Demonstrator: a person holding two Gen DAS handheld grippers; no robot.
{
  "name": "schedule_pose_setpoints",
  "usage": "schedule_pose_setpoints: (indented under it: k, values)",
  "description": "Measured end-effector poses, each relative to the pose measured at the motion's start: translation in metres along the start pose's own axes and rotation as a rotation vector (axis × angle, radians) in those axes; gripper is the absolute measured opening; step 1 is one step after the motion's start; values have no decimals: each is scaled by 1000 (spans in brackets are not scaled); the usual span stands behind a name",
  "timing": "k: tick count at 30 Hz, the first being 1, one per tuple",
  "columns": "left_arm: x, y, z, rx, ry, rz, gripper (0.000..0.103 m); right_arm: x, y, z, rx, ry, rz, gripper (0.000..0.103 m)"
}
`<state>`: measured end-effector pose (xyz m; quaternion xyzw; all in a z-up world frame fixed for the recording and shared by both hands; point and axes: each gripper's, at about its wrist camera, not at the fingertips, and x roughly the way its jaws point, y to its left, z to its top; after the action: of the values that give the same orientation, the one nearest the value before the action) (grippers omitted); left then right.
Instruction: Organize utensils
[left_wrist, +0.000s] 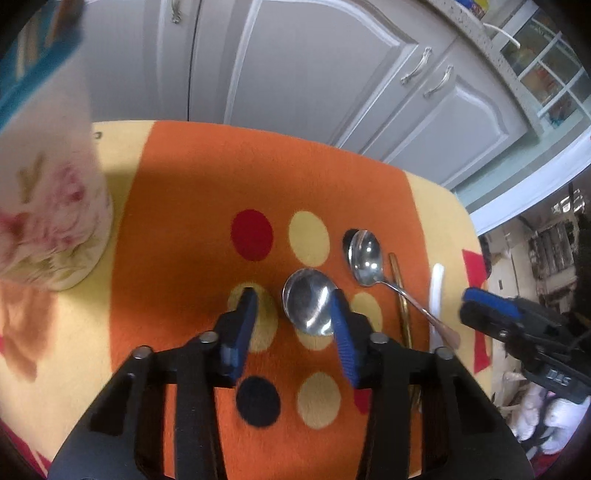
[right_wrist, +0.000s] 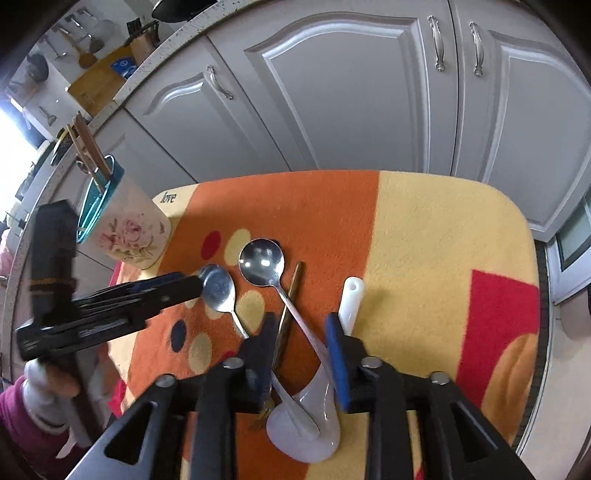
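Note:
Two steel spoons, a gold utensil and a white ceramic spoon lie on the orange and yellow cloth. My left gripper (left_wrist: 293, 295) is open, just above the nearer steel spoon (left_wrist: 308, 301), whose bowl sits between its fingers; it shows from the right wrist view (right_wrist: 218, 288) too. The second steel spoon (left_wrist: 365, 258) (right_wrist: 260, 262) lies to the right of it. My right gripper (right_wrist: 301, 319) is open over the second spoon's handle, the gold utensil (right_wrist: 290, 299) and the white spoon (right_wrist: 349, 302). A floral holder (right_wrist: 131, 232) (left_wrist: 48, 206) with chopsticks stands at the left.
Grey cabinet doors (right_wrist: 351, 92) stand behind the table. The cloth-covered table edge (right_wrist: 524, 229) curves on the right. The person's gloved hand (right_wrist: 44, 391) holds the left gripper at the left.

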<state>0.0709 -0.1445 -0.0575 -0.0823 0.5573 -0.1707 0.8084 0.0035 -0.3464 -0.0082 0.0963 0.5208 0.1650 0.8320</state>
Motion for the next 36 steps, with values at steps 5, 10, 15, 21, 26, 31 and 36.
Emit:
schedule_pose_setpoints:
  k: [5,10,15,21,26,31,36]
  values:
    - [9,-4,3,9,-3,-9,11,11,-3,3,-4,18,-15,30]
    - [2,-3,1,12,-1,-52,6,25,-18,4,17,56,-21,30]
    - [-14,9,-10,-16,-1,-76,5,25,-13,12,-1,37,11,30]
    - [-35,19,-24,-21,2,-87,4,29,3,28,-34,41,32,30]
    - [-47,30,-38,-11,24,-95,4,36,17,24,-96,88,39,29]
    - [-56,45,-45,-31,29,-97,4,52,31,36,-149,67,22,29]
    - [-60,68,-51,-87,33,-73,3,65,37,47,-180,104,1,29]
